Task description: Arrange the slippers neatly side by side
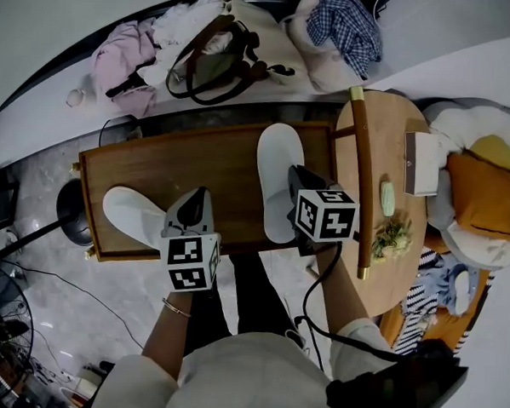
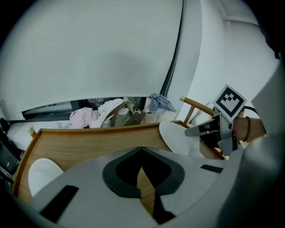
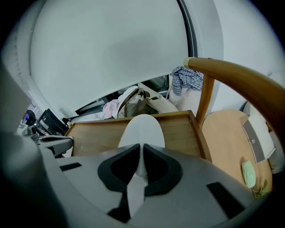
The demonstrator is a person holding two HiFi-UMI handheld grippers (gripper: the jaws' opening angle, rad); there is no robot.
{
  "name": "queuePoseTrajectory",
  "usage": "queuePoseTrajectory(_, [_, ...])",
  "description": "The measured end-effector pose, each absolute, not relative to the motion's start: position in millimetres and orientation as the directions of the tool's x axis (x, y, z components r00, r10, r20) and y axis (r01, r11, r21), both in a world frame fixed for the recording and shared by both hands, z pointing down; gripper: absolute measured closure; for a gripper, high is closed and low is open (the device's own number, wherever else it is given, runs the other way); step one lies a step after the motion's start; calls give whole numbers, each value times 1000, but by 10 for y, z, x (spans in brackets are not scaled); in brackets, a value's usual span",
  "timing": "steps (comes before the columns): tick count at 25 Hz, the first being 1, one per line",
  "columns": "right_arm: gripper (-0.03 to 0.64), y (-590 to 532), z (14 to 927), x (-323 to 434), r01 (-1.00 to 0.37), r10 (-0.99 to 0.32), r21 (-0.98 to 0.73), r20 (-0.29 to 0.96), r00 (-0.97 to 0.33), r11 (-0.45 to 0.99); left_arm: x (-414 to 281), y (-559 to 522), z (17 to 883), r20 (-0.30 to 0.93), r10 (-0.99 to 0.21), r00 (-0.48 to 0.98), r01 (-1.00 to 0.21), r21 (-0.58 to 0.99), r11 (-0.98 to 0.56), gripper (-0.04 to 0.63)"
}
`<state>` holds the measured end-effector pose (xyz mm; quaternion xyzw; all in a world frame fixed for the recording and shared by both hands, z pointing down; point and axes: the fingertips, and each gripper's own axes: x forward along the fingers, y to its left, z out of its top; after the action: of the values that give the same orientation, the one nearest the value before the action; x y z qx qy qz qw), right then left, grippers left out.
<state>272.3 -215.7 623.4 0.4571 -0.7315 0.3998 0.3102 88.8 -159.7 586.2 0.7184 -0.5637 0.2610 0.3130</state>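
Note:
Two white slippers lie on a low wooden tray table (image 1: 163,164). The right slipper (image 1: 278,170) lies lengthwise near the tray's right end. My right gripper (image 1: 300,186) is shut on its near part, and white fabric (image 3: 141,131) shows between the jaws of the right gripper (image 3: 141,150). The left slipper (image 1: 128,218) lies at the tray's front left corner, also seen low and left as the left slipper (image 2: 42,173). My left gripper (image 1: 195,208) hovers just right of it. The left gripper (image 2: 141,151) has its jaws together, with only bare wood behind them.
A round wooden side table (image 1: 386,137) with a curved handle stands right of the tray, bearing a box (image 1: 423,163), a green item (image 1: 387,196) and dried flowers (image 1: 391,238). A bag (image 1: 220,56) and clothes lie behind. Cushions (image 1: 485,198) sit far right; cables cross the floor.

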Motion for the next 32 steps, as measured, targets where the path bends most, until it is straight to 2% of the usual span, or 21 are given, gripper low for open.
queuePoseTrajectory(8, [569, -2153, 6238, 2730, -919, -433, -298, 815, -386, 258, 878, -1606, 5873, 727, -649, 226, -974, 154, -167, 591])
queuePoseTrajectory(17, [486, -2146, 6186, 2758, -925, -449, -302, 810, -377, 233, 838, -1595, 5810, 719, -659, 221, -975, 145, -168, 591])
queuePoseTrajectory(32, [474, -1960, 5633, 2636, -936, -525, -270, 776, -351, 227, 564, -1502, 5296, 650, -736, 190, -982, 138, -132, 591])
